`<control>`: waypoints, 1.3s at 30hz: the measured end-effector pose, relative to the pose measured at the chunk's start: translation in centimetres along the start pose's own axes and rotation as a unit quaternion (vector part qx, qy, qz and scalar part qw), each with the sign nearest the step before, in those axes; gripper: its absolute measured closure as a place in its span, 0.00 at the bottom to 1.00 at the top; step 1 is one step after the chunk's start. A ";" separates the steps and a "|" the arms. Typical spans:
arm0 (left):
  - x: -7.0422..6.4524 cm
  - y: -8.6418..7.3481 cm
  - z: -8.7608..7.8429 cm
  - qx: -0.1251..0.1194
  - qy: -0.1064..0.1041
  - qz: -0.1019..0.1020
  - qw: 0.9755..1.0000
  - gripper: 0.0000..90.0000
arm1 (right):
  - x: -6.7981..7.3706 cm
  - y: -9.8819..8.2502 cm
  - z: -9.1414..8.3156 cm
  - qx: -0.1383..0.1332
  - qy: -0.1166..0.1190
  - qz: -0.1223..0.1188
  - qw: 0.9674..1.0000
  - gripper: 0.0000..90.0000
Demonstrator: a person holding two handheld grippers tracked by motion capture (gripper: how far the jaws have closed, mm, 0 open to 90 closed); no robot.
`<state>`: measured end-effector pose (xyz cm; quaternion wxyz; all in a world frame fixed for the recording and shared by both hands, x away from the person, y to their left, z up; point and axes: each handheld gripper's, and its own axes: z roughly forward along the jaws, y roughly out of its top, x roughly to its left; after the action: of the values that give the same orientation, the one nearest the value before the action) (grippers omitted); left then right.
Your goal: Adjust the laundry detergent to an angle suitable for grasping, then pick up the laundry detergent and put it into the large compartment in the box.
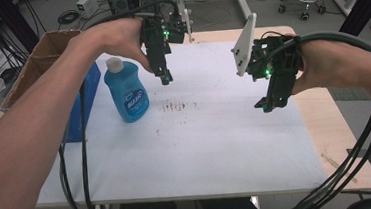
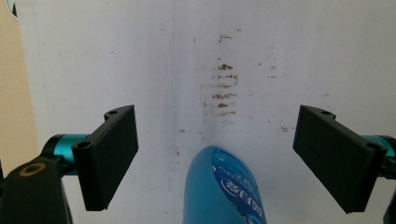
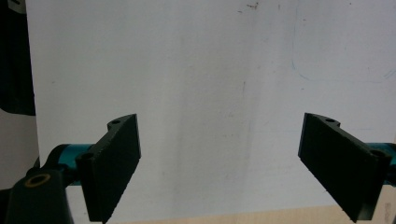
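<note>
Your left gripper (image 1: 165, 79) fingers wide, empty, beside blue plastic soap bottle (image 1: 126, 90); approach step. Next: straddle bottle, close. Right gripper (image 1: 268, 106) wide, empty.

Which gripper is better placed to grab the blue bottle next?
Left, probably. The left gripper hangs open right beside the bottle, which shows between its jaws in its own view. The right gripper, also open, is across the table.

Upright blue bottle (image 1: 127, 91), white-capped, on table (image 1: 217, 147)

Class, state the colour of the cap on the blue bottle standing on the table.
White: the cap on the blue bottle shows best in the high view.
</note>
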<state>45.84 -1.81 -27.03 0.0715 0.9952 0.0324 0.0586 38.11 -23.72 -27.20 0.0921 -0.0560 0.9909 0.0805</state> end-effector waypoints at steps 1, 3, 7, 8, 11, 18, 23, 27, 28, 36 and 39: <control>0.1 0.0 0.0 0.000 0.001 0.002 1.000 0.16 | -0.1 0.0 0.0 0.000 -0.001 -0.002 1.000 0.14; 0.1 -0.1 0.0 -0.002 0.001 -0.001 1.000 0.16 | -0.1 0.0 0.1 -0.001 -0.001 0.001 1.000 0.14; 0.3 -0.2 0.0 -0.005 -0.002 -0.001 1.000 0.16 | -0.2 -0.1 0.2 0.002 -0.002 0.000 1.000 0.14; 0.3 -0.2 0.1 -0.005 -0.003 -0.004 1.000 0.16 | -0.3 -0.1 0.2 0.002 -0.001 0.000 1.000 0.14; 0.3 -0.1 0.2 0.000 -0.006 -0.006 1.000 0.16 | -0.3 -0.1 0.2 0.001 -0.001 -0.005 1.000 0.14; 0.2 0.1 0.2 0.000 -0.011 -0.004 1.000 0.16 | -0.1 0.1 0.2 0.000 -0.003 -0.012 1.000 0.14; 0.2 -0.1 0.1 -0.002 -0.008 -0.007 1.000 0.16 | -0.2 0.0 0.2 -0.001 -0.003 -0.010 1.000 0.14; 0.0 -0.3 0.0 -0.002 -0.006 -0.007 1.000 0.16 | -0.2 0.3 0.4 0.003 -0.002 -0.014 1.000 0.14; 0.0 -0.3 0.0 -0.002 -0.006 -0.007 1.000 0.16 | -0.2 0.3 0.4 0.003 -0.002 -0.014 1.000 0.14; -0.3 -0.6 -0.1 -0.003 -0.008 -0.015 1.000 0.16 | -0.2 0.4 0.4 0.000 -0.004 -0.016 1.000 0.14; -0.4 -0.9 -0.4 -0.009 -0.007 -0.019 1.000 0.16 | -0.1 0.3 0.2 -0.003 -0.004 -0.014 1.000 0.14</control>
<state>45.39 -0.93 -26.83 0.0822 0.9941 0.0499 0.0510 38.20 -23.34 -27.36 0.0973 -0.0695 0.9894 0.0827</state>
